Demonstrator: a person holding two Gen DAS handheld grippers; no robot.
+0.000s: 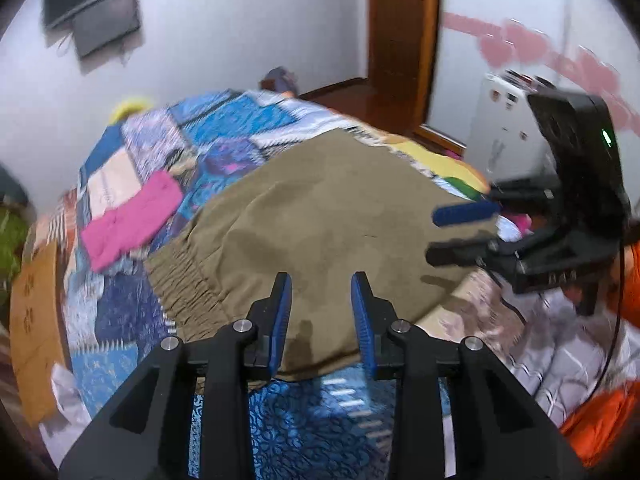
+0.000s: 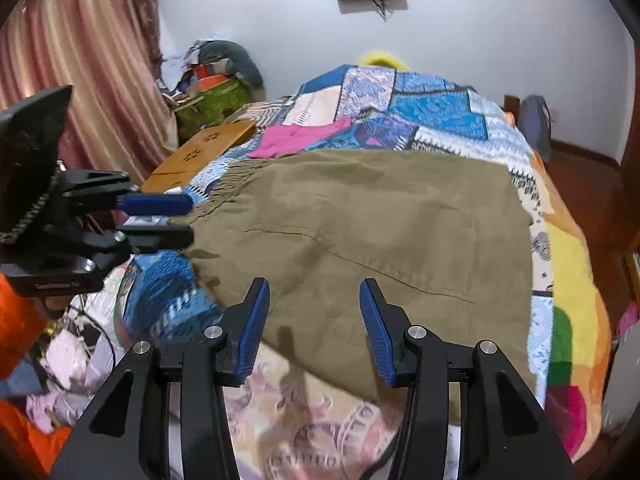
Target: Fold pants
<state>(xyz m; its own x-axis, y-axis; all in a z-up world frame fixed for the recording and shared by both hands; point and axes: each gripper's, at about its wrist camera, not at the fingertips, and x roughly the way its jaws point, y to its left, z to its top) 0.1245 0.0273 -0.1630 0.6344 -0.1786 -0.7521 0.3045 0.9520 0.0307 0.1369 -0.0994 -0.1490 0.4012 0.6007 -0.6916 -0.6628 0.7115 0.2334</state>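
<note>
We had the olive pants [image 2: 360, 232] lying folded flat on the patchwork quilt [image 2: 436, 112], elastic waistband toward the left gripper's side and the near edge reaching the foot of the bed. Our left gripper [image 1: 321, 312] hung above that near edge with its 2 blue pads a narrow gap apart and nothing between them. Our right gripper [image 2: 314, 320] hovered over the same edge further along, its jaws moderately wide and likewise empty; the cloth lay below the pads, not pinched.

The main risk, as we judged it, was an uneven pick-up: if 1 gripper caught only the top layer while the other took the full stack, the fold would shear open and the hem would skew. The near edge overhung a slippery-looking floral sheet [image 2: 304, 412], so a careless drag could slide the whole garment off line. The pink garment [image 1: 132, 220] just beside the waistband could also be swept along.
</note>
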